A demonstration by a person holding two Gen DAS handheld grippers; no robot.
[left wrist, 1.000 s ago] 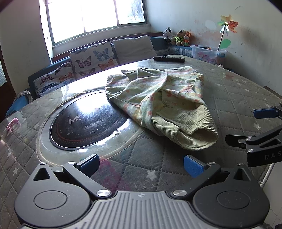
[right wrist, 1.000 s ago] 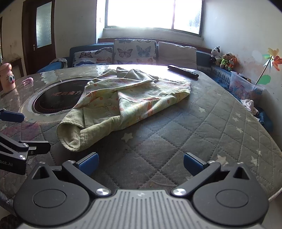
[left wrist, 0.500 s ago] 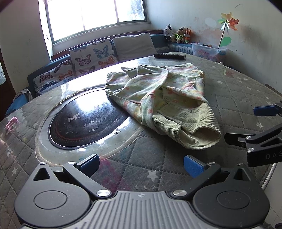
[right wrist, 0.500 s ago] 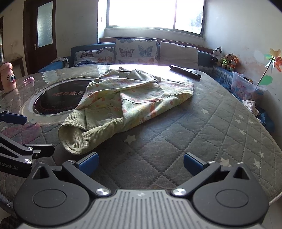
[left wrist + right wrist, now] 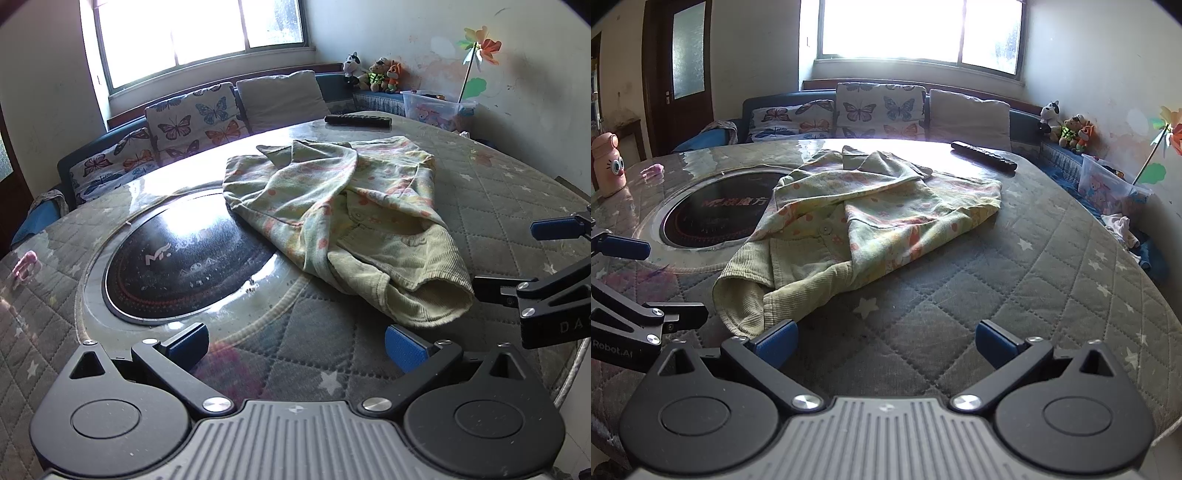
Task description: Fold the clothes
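Pale green garment (image 5: pixel 354 221) with orange floral print, grey quilted table cover (image 5: pixel 1015 295) with white stars, black cooktop (image 5: pixel 184 266), blue gripper pads (image 5: pixel 402 347), butterfly-patterned cushions (image 5: pixel 882 110)

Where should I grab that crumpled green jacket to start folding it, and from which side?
Probably the ribbed hem of the jacket: it bulges up at the near table edge, so the open right claw could come in low from the front and pinch it.

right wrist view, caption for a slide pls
Open right tongs near a crumpled garment on a quilted table.
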